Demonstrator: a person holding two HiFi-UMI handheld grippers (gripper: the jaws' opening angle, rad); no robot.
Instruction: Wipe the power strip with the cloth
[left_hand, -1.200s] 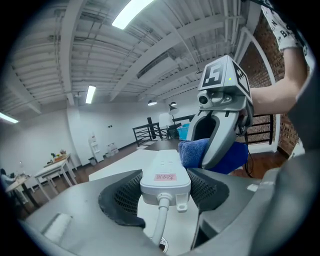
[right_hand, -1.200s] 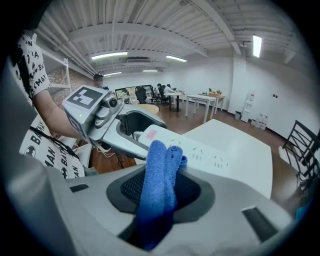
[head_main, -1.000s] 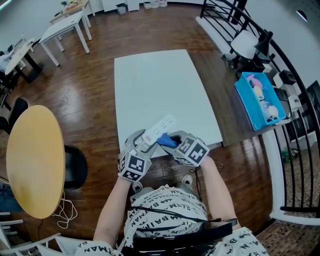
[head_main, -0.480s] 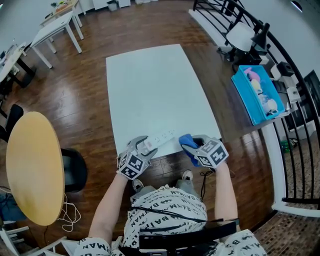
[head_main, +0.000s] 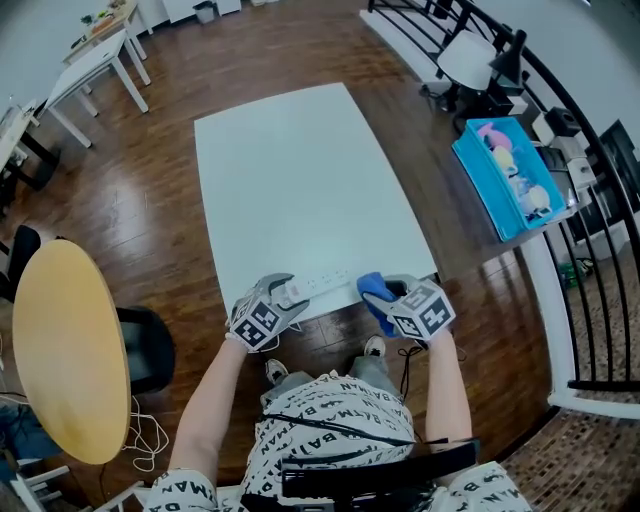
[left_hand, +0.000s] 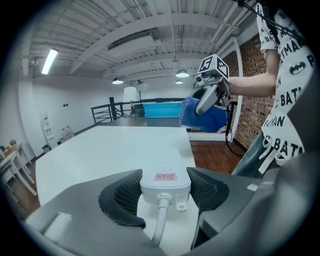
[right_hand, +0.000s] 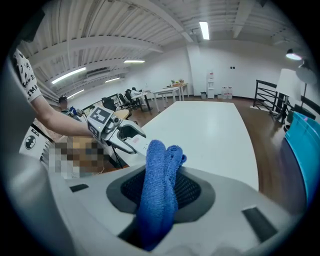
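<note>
The white power strip (head_main: 318, 284) lies along the near edge of the white table (head_main: 300, 170). My left gripper (head_main: 283, 296) is shut on its cable end. In the left gripper view both pads press the sides of the power strip (left_hand: 165, 181), and its cord runs back toward the camera. My right gripper (head_main: 392, 296) is shut on a folded blue cloth (head_main: 372, 288), held just right of the strip's far end and apart from it. In the right gripper view the blue cloth (right_hand: 159, 190) stands up between the jaws, with the left gripper (right_hand: 134, 139) beyond it.
A blue bin (head_main: 505, 180) of small items stands on a stand at the right, beside a black railing (head_main: 590, 290). At the left are a round yellow table (head_main: 65, 350) and a black chair (head_main: 150, 350). White desks (head_main: 95, 50) stand at the far left.
The strip, held raised with the cloth against it a second ago, now lies flat at the table's near edge. My right gripper has moved right with the cloth, off the strip.
</note>
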